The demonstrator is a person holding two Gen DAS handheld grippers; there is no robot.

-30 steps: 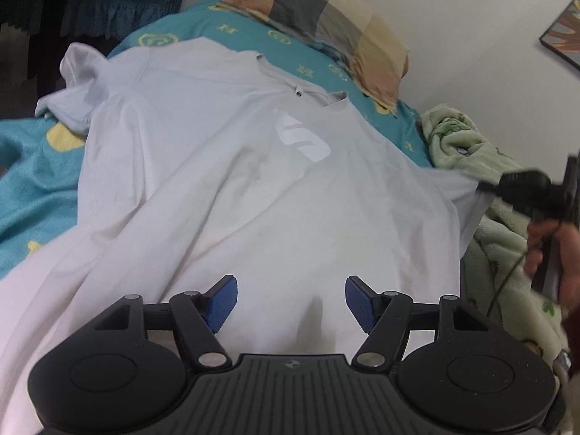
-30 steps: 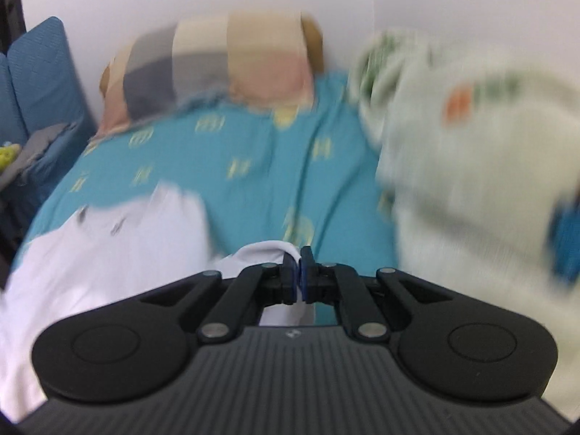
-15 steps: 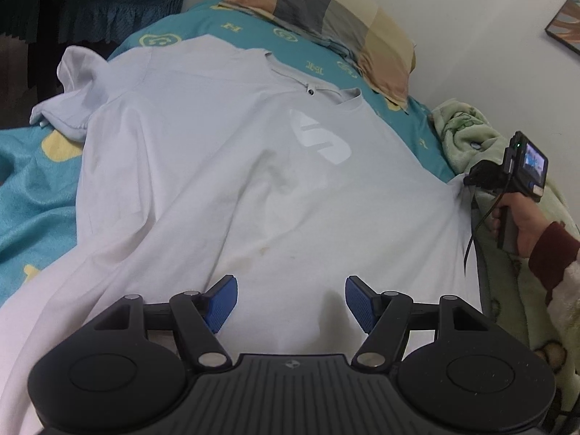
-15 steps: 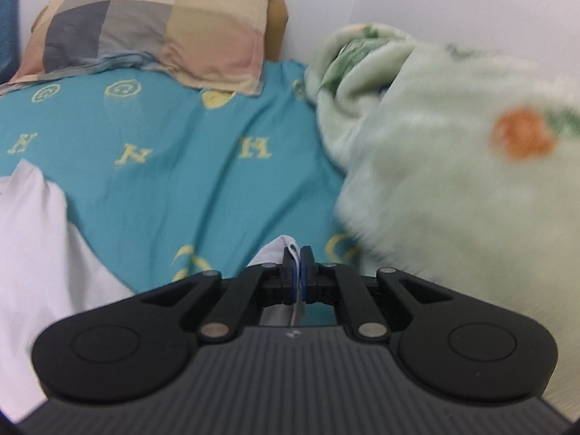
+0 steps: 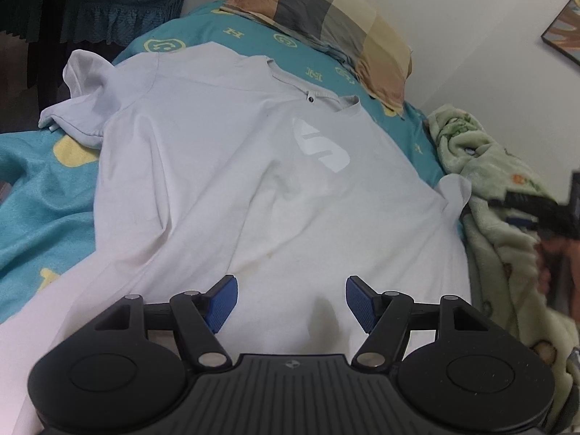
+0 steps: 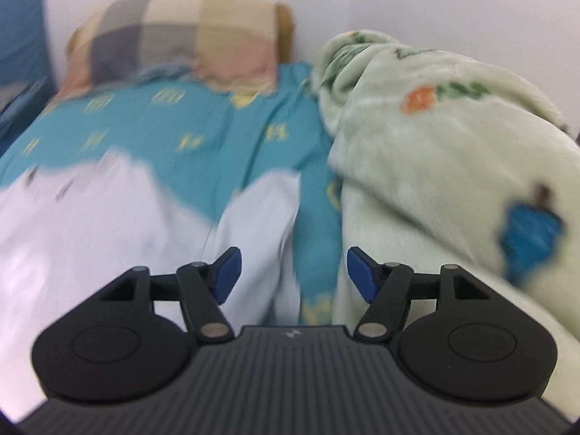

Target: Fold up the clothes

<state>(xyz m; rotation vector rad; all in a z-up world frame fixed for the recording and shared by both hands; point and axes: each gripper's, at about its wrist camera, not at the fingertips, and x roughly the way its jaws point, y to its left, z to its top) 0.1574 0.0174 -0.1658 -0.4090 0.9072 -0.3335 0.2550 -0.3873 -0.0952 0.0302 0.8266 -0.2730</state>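
A white T-shirt (image 5: 232, 181) with a white logo lies spread face up on the bed, collar toward the pillow. Its left sleeve (image 5: 83, 108) is bunched; its right sleeve (image 5: 455, 190) lies flat by the blanket. My left gripper (image 5: 291, 302) is open and empty, hovering over the shirt's lower part. My right gripper (image 6: 293, 273) is open and empty just above the right sleeve (image 6: 261, 217); it also shows blurred at the right edge of the left wrist view (image 5: 543, 210). The shirt body (image 6: 79, 217) lies to its left.
A teal patterned bedsheet (image 5: 40, 195) covers the bed. A checked pillow (image 5: 326, 18) lies at the head by the wall. A pale green fleece blanket (image 6: 435, 166) is piled along the right side. Dark furniture with a blue cover (image 5: 90, 3) stands at the far left.
My right gripper has opened and let go of the right sleeve, which now lies flat on the bed. The left gripper stayed open and barely moved.
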